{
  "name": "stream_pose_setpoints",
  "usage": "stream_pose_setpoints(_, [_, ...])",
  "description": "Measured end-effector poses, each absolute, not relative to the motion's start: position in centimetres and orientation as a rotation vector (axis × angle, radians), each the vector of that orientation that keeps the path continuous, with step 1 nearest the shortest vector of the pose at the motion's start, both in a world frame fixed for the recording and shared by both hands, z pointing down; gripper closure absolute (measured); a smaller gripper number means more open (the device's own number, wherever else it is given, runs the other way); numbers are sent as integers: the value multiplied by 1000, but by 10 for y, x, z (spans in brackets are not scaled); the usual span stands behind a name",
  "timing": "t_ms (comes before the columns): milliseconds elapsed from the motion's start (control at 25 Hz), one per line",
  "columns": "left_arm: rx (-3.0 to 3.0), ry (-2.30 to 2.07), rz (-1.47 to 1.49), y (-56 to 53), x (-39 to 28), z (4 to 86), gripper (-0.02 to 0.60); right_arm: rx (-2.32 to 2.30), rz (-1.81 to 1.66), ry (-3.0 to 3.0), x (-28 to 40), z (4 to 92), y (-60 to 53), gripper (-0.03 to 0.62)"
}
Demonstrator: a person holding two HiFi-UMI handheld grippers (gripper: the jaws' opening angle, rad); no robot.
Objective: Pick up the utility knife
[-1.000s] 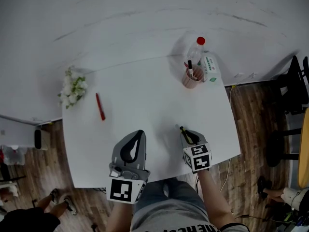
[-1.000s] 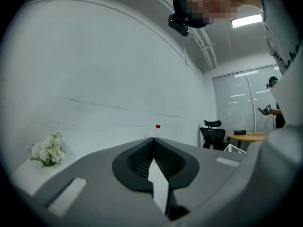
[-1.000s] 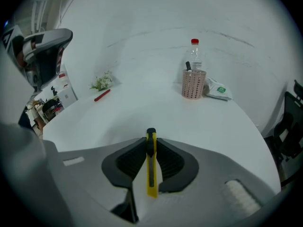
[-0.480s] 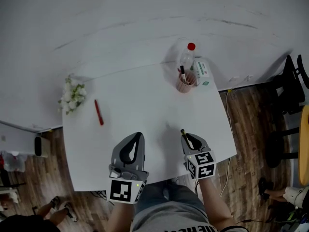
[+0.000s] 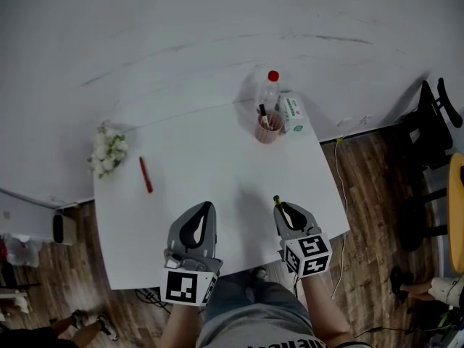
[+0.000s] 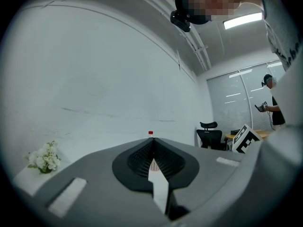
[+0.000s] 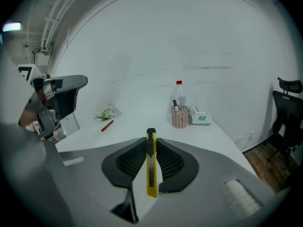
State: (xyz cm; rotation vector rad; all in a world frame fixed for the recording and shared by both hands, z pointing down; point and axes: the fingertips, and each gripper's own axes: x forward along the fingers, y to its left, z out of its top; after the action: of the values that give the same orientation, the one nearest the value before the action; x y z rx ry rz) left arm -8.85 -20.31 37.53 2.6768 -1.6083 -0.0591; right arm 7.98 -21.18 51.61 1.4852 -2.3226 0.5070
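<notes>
A yellow utility knife [image 7: 151, 167] with a black slider stands clamped between the pads of my right gripper [image 7: 150, 148], its tip pointing away from me. In the head view that gripper [image 5: 284, 209] hangs above the table's near right part, and the knife's dark tip [image 5: 276, 199] pokes out ahead of the jaws. My left gripper [image 5: 205, 212] is beside it to the left, above the near middle of the white table [image 5: 203, 165]. In the left gripper view its jaws [image 6: 152, 148] meet with nothing between them.
A pink mesh pen holder [image 5: 267, 128] with a marker, a clear bottle with a red cap [image 5: 270, 89] and a white tissue pack [image 5: 293, 114] stand at the far right corner. A red pen [image 5: 146, 174] and white flowers [image 5: 107, 153] lie at the left. Chairs [image 5: 428, 129] stand to the right.
My right gripper has lifted off the table with the knife in it. The head camera has shifted, so the far objects sit lower and further left in view. The left gripper stays almost still.
</notes>
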Motion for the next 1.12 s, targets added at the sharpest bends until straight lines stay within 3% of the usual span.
stream_pose_setpoints(1120, [2734,-1634,-77,-169,-48,351,561,1627,243,-2501,122,416,-178,526])
